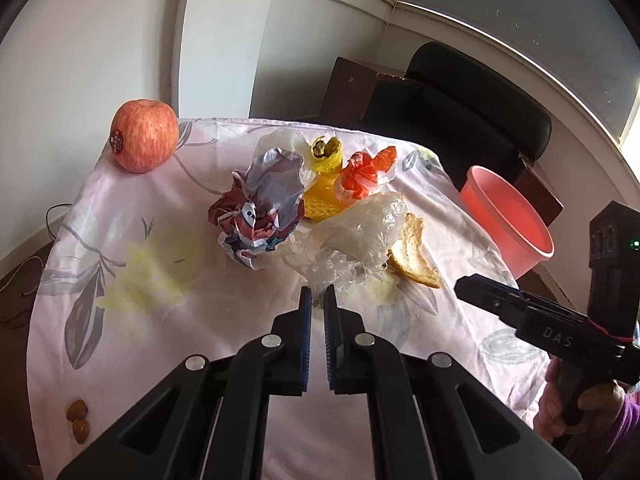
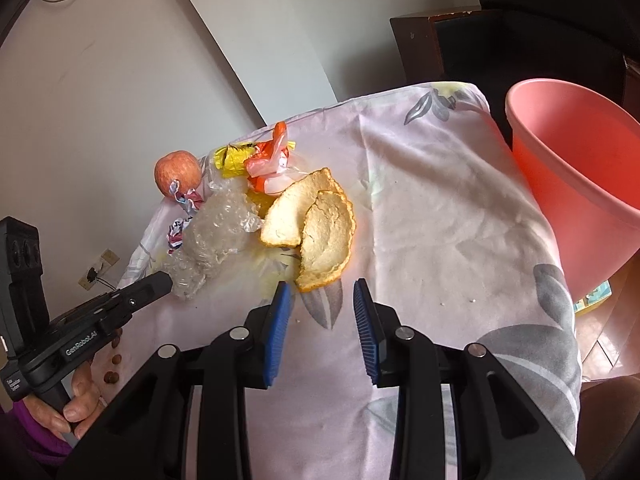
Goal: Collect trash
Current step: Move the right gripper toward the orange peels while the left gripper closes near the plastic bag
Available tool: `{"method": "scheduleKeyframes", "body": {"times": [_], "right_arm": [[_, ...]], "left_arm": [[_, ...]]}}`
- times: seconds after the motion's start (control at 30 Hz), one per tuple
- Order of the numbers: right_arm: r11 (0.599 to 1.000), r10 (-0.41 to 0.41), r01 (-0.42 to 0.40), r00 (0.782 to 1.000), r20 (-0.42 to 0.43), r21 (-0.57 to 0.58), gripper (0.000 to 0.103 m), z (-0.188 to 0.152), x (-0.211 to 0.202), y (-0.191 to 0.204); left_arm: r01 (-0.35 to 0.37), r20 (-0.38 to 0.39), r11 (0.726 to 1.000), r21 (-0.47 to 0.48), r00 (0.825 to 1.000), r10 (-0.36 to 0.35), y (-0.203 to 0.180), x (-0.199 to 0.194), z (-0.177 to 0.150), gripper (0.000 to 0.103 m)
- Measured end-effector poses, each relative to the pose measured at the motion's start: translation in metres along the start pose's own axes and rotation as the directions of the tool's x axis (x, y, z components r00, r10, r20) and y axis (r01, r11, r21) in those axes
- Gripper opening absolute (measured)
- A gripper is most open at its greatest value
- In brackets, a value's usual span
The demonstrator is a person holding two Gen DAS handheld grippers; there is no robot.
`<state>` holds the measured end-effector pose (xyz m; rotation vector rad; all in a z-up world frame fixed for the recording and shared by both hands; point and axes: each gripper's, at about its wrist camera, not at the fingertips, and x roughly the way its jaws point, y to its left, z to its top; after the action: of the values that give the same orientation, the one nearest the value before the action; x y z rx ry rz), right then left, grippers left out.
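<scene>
Our left gripper pinches clear plastic wrap on the floral tablecloth – our right gripper, marked "DAS", gapes empty.

"DAS" stands in pale letters on the side of the right gripper as seen from the left wrist. "GenRobot.AI" stands on the side of the left gripper as seen from the right wrist. A sticker on the apple and a small label low on the left gripper are too small to read.
</scene>
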<state>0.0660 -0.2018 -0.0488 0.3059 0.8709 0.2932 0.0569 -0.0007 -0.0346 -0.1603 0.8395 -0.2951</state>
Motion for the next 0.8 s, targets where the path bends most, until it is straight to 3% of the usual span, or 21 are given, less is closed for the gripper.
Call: {"method": "scheduleKeyframes", "body": {"times": [0.13,0.33,0.57,0.73,0.8], "right_arm": [[1.0,0.012,-0.012,0.999,-0.045,0.007,0.033,-0.002,0.012,0.004],[0.989,0.107,-0.094,0.989,-0.103,0.118,0.033,-0.004,0.026,-0.001],[0.962,0.139,-0.112,0.986,-0.092,0.248,0.033,0.005,0.037,-0.015],[0.957,0.132,-0.105,0.988,-0.084,0.269,0.033,0.008,0.044,-0.018],[0.956,0.124,-0.099,0.989,-0.075,0.276,0.029,0.008,0.044,-0.019]], "left_arm": [[0.014,0.041,1.0,0.024,0.999,-0.015,-0.002,-0.015,0.001,0.005],[0.026,0.054,1.0,0.012,0.998,-0.027,0.004,-0.021,-0.001,0.005],[0.032,0.066,0.999,-0.007,0.997,-0.032,0.015,-0.025,-0.003,0.005],[0.029,0.066,0.999,-0.029,0.997,-0.027,0.024,-0.025,-0.004,0.005],[0.027,0.063,0.999,-0.036,0.998,-0.025,0.026,-0.024,-0.005,0.005]]}}
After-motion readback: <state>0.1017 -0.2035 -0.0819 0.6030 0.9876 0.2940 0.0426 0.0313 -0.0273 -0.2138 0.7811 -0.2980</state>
